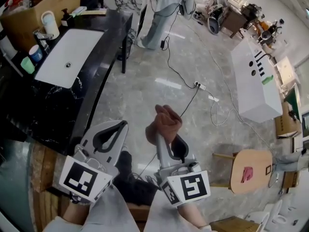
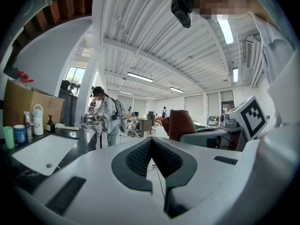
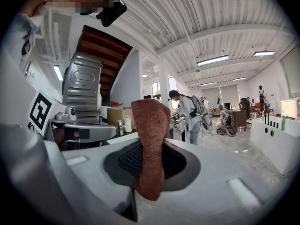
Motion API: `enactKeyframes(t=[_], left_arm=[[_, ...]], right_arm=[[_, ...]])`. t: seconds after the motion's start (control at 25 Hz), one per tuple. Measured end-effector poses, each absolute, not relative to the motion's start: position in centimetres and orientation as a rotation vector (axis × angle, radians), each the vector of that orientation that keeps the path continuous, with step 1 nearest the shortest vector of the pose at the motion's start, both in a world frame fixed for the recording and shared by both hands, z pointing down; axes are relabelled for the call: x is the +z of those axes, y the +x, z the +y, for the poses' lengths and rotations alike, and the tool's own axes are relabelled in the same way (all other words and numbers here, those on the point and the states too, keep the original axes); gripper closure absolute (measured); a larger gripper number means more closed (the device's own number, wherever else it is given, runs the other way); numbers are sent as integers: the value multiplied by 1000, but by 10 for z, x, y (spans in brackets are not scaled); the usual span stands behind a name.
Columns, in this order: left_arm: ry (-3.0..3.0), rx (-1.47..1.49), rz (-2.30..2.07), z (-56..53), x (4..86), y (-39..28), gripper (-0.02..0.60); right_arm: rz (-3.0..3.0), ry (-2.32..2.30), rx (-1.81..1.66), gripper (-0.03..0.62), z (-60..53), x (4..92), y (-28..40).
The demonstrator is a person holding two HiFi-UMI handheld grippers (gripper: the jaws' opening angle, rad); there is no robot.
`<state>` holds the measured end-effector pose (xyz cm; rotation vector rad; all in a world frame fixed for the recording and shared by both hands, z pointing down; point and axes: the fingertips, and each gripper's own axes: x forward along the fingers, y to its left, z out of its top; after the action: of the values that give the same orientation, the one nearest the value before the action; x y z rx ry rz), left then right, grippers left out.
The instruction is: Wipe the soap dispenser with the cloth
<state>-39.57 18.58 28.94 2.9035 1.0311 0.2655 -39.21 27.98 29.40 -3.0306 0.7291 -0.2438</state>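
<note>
Grey polished floor [image 1: 159, 62] lay open between the grippers and the black marble counter [image 1: 43, 110]; only a thin black cable [image 1: 176, 66] crossed it. White rectangular sink basin [image 1: 72, 52] was bare, giving a free approach to the dark pump-top soap dispenser [image 1: 64, 17] from the front. White cylindrical jug [image 1: 49, 24] and chrome faucet [image 1: 42, 36] crowded its left, with the brown cardboard box [image 1: 43, 6] close behind. Round wooden stool [image 1: 251, 170] stood right of the right gripper [image 1: 161, 135], well apart. Left gripper [image 1: 120, 125] hung just off the counter edge.
</note>
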Motion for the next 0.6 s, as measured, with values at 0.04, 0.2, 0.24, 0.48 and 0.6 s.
enactKeyframes(t=[0.04,0.2,0.24,0.48,0.6], left_arm=[[2927,232,1054,185,290,-385,578],[2936,214,1077,183,290,-347,578],[2915,246,1063,183,291,-338,578],[2929,224,1082,175,287,-289,578],[2878,280,1037,173,286,-268,578]], right_arm=[[724,-3030,-249,519,280,295,-383],[715,-3026,-274,519,278,299,-348],[714,-3026,-279,519,277,299,-339],[708,-3034,-282,519,271,296,-290],[709,-3038,-273,519,268,294,-268]])
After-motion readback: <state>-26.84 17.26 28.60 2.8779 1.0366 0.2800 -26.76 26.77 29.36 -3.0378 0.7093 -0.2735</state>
